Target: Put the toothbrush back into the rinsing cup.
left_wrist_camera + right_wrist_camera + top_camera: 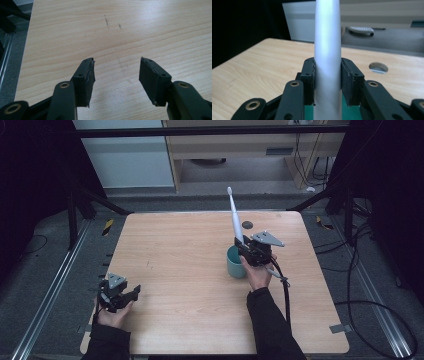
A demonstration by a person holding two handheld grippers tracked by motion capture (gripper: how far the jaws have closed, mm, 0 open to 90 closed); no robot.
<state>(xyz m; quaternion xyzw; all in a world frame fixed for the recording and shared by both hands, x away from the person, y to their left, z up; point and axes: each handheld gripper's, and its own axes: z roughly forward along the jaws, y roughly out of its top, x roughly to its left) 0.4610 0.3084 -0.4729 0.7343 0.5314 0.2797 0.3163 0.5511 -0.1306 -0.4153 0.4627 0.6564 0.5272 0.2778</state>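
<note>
Right claw [243,247] pinching upright white toothbrush [233,217], its base inside teal cup [233,261]; left claw [117,75] spread, empty.

Wooden table [190,270] with round hole [247,225], pale cabinet [127,155] behind

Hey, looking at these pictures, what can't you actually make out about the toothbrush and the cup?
- Toothbrush lower end: high view, hidden behind the right gripper; whether it has entered the cup is unclear.
- Bristles: high view, too small; right gripper view, cut off by the top edge.
- Cup inside: right gripper view, just a green strip below the jaws.
</note>
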